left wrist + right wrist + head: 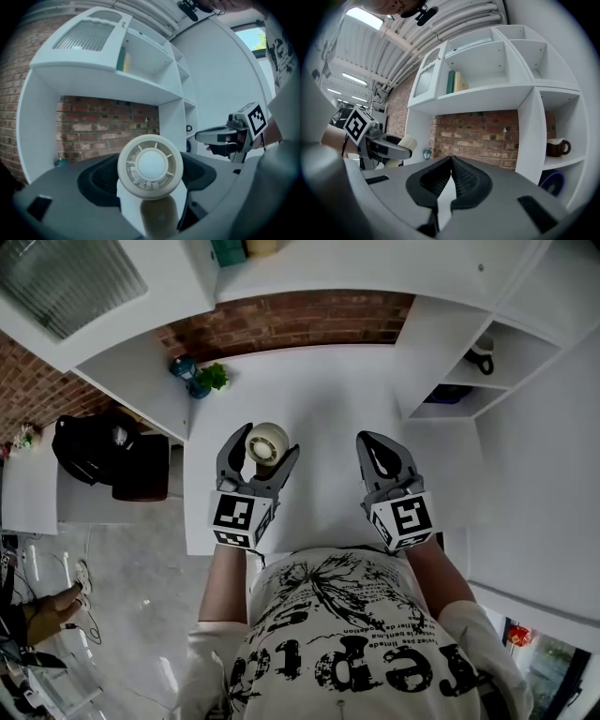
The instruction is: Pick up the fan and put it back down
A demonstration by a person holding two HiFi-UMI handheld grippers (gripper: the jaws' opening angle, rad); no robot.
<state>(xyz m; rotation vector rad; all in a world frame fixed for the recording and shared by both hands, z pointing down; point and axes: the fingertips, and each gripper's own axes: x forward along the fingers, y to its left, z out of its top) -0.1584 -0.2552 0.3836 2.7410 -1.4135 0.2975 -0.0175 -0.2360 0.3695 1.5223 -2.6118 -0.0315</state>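
Fan [150, 166] — between left gripper [265, 446] jaws

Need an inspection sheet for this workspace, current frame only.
surface: white desk top, looks clean
job's things: small round cream fan, between the jaws of the left claw
clutter: small green plant at the desk's back left corner
grippers: left claw shut on the fan; right claw shut, empty
cables: nothing seen on the desk
surroundings: red brick wall; white shelves holding a brown mug
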